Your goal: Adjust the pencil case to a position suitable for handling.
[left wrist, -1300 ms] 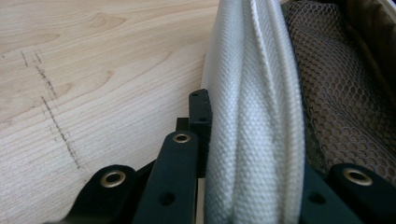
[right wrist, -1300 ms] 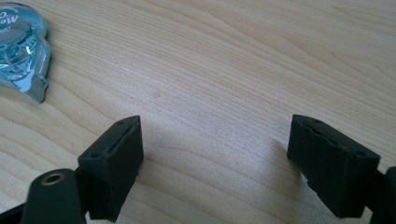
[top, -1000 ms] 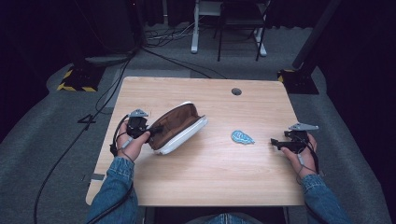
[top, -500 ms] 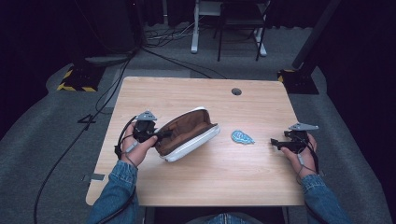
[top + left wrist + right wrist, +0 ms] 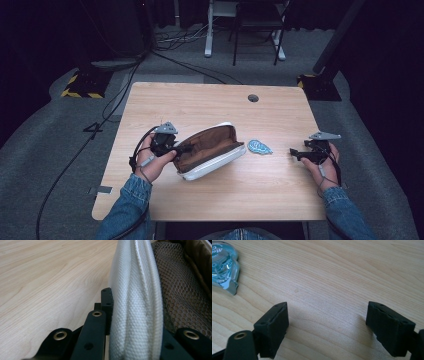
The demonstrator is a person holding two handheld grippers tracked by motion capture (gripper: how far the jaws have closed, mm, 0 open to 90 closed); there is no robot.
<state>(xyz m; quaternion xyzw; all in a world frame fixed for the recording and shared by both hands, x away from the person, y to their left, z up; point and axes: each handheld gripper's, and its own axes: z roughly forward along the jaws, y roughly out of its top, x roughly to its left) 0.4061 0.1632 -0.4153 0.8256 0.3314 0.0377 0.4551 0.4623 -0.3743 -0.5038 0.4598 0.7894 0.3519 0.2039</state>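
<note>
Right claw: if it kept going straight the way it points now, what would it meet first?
Probably the blue correction tape dispenser. The right claw, jaws open, points across the table toward it; the pouch lies beyond. Its own view puts the dispenser off to one side, so it might pass.

Left gripper [image 5: 181, 148], clamped on the near-left end of the pouch [image 5: 210, 151], has gone right and a bit toward the far side, and lifted slightly, dragging the pouch along. The pouch's right end now sits just beside the blue tape dispenser [image 5: 259, 146]; a second ago there was a clear gap of table [image 5: 215, 100] between them. The pouch's open brown inside now faces more toward the far side, with the white shell along its near edge. Left forearm reaches further over the table.
</note>
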